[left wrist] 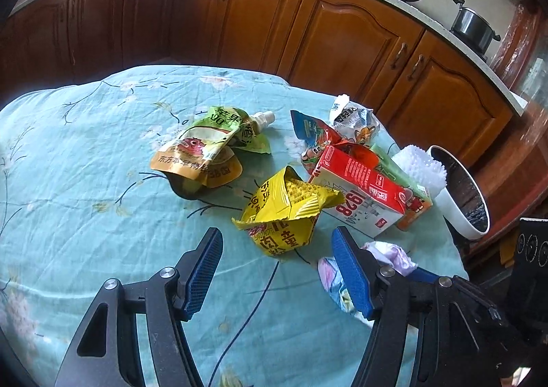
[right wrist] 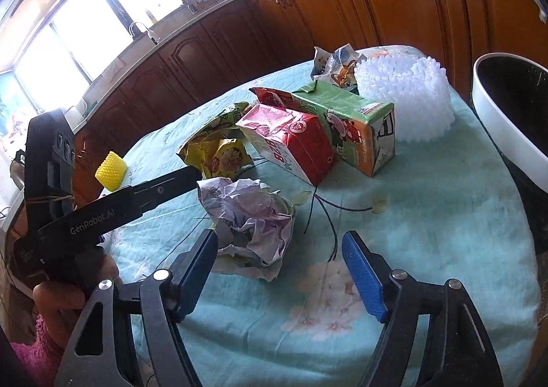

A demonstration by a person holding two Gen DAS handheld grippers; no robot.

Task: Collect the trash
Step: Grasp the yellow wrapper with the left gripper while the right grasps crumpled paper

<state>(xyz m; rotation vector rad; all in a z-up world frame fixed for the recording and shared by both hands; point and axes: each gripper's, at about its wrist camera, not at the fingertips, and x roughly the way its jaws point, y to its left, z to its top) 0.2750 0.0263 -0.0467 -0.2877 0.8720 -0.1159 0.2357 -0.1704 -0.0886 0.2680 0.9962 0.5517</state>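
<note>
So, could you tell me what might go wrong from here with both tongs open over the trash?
The yellow wrapper is light and crumpled, so the left tongs might pinch only a flap. The paper wad sits off-centre of the right tongs and could be nudged aside. The bin stands by the table edge.

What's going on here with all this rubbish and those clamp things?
A person holds a clamp tool in each hand to clear trash off a table. Both tools have their jaws open and hold nothing. The left gripper faces a yellow wrapper; the right gripper faces a crumpled paper ball. Cartons and pouches lie on the cloth beside a white bin.
</note>
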